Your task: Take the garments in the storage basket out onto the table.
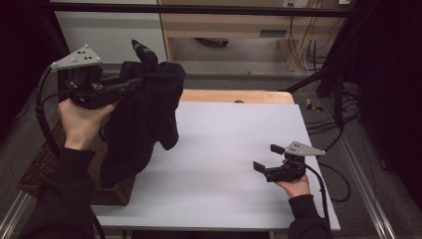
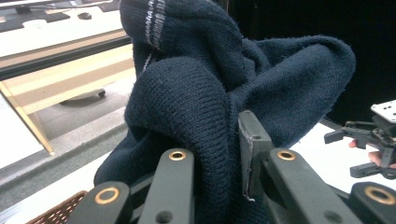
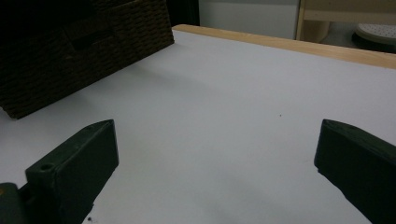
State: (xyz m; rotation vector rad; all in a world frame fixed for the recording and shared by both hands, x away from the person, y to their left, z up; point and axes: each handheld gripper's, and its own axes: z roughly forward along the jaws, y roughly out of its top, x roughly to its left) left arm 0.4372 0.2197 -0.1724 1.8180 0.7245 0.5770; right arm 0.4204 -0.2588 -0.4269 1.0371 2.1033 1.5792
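Observation:
A dark navy knitted garment (image 1: 144,114) hangs in the air over the table's left edge, held up by my left gripper (image 1: 127,85), which is shut on a fold of it. Close up, the knit (image 2: 261,88) bunches between the two jaws of the left gripper (image 2: 219,154), and pale stripes show near its top. The garment's lower end droops toward the woven basket (image 1: 47,167). My right gripper (image 1: 268,157) hovers low over the white table top (image 1: 224,149) at the right, open and empty, its jaws (image 3: 215,163) set wide apart.
The brown wicker basket (image 3: 70,51) stands at the table's left edge. A wooden strip (image 1: 234,95) runs along the table's far edge. Cables (image 1: 343,114) and a dark frame lie off to the right, and pale furniture stands behind.

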